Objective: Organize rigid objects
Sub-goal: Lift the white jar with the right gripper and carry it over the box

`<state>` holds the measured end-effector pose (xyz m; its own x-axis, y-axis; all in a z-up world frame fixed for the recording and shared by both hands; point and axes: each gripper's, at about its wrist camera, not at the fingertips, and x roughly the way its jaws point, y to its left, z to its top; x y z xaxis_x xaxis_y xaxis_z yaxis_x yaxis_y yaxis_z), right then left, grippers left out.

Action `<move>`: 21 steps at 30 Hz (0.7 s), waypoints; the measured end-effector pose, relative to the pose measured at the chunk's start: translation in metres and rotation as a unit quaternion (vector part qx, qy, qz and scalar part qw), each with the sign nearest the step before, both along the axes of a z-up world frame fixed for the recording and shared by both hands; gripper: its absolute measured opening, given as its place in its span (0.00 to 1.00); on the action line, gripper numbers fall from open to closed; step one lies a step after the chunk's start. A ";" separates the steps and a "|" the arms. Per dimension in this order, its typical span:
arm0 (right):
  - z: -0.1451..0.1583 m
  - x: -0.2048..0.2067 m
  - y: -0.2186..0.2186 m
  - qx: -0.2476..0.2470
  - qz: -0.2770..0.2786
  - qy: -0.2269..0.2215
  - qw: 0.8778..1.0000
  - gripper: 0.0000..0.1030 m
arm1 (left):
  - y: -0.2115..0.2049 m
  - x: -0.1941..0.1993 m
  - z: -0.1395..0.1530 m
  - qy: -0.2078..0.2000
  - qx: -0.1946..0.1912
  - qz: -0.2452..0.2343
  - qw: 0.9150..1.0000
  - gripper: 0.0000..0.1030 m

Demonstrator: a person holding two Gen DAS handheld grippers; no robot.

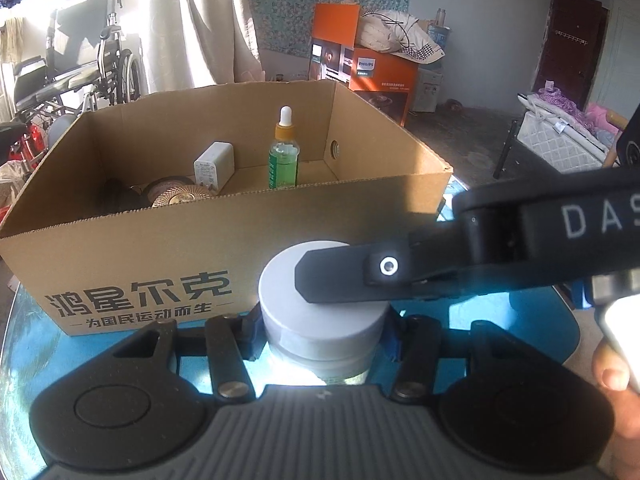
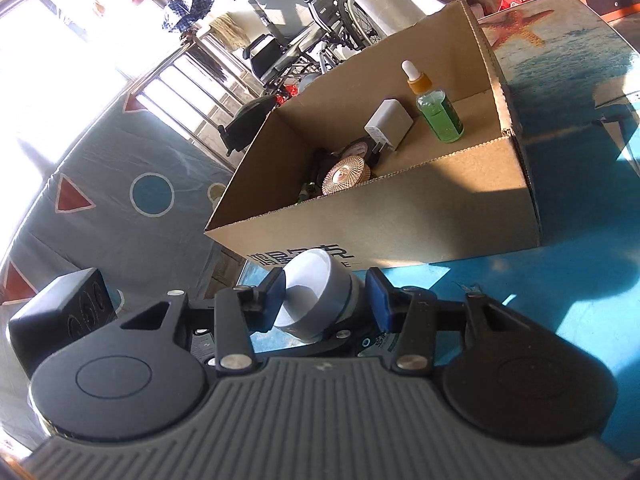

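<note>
A round jar with a grey-white lid (image 1: 324,312) stands on the blue table in front of a cardboard box (image 1: 224,236). My left gripper (image 1: 324,336) is shut on the jar's body, fingers on both sides. My right gripper (image 2: 326,300) comes in from the right over the lid; one black finger (image 1: 344,276) lies across the lid top. In the right wrist view the jar (image 2: 316,300) sits between its blue pads (image 2: 276,292), the left pad touching, the right one slightly apart. Inside the box stand a green dropper bottle (image 1: 284,156), a white charger (image 1: 214,166) and a round woven-top tin (image 1: 178,196).
The box (image 2: 400,208) takes up the table's middle, its open top facing up. A starfish-print table surface (image 2: 560,60) lies behind it. A wheelchair (image 1: 80,72), an orange Philips carton (image 1: 360,68) and a bed (image 1: 568,136) stand beyond the table. A patterned mat (image 2: 120,192) covers the floor.
</note>
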<state>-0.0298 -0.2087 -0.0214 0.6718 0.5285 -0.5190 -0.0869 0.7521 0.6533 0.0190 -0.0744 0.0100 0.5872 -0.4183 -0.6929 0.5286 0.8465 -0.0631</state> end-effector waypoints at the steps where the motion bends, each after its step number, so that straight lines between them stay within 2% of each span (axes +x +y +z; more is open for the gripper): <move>1: -0.001 0.000 -0.002 0.002 -0.003 0.002 1.000 0.42 | -0.002 -0.001 0.000 -0.001 0.003 -0.002 1.000 0.53; 16: -0.002 -0.002 -0.008 0.000 -0.003 0.005 1.000 0.43 | -0.018 0.000 -0.007 0.019 0.044 -0.008 0.999 0.54; 21: -0.001 0.000 -0.008 0.000 0.001 0.007 1.000 0.43 | -0.018 -0.003 -0.009 0.010 0.047 -0.007 0.999 0.53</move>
<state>-0.0297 -0.2168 -0.0223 0.6628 0.5306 -0.5284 -0.0795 0.7515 0.6549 0.0160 -0.0920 0.0014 0.5672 -0.3598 -0.7408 0.5402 0.8415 0.0049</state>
